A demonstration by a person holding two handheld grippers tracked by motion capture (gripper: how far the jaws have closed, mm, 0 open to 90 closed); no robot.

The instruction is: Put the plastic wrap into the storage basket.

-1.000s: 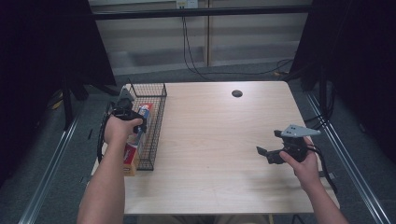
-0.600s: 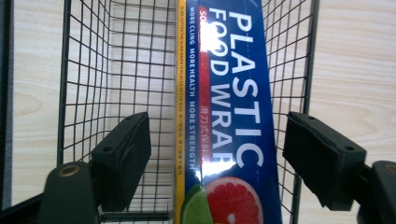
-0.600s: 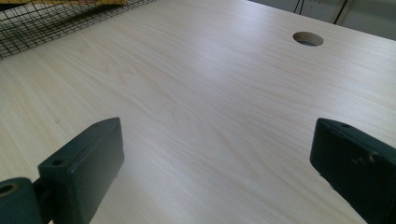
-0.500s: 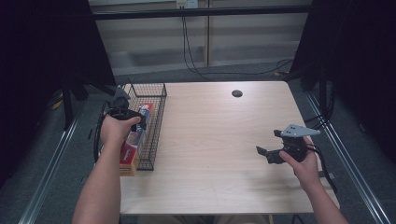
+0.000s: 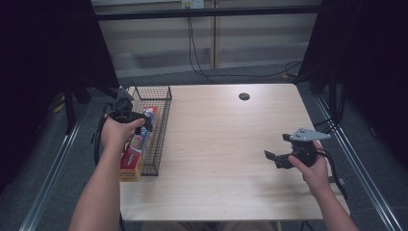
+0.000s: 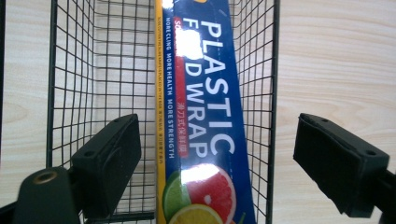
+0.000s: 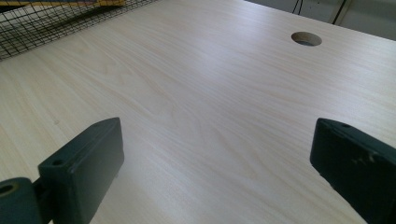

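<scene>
Left gripper view | left gripper (image 6: 215, 154) spread above plastic wrap box (image 6: 201, 112) | wire basket (image 6: 70, 70)

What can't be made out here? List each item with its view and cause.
- Plastic wrap box, left gripper view: both ends cut off by the frame; glare blots one letter.
- Same box, high view: the person's left hand covers its middle.
- Wire basket, right gripper view: mostly cut off by the top edge.

One wire basket (image 5: 159, 126), one plastic wrap box (image 6: 201, 116) in it, maybe a second box (image 5: 129, 168) beside it, two tools.
</scene>
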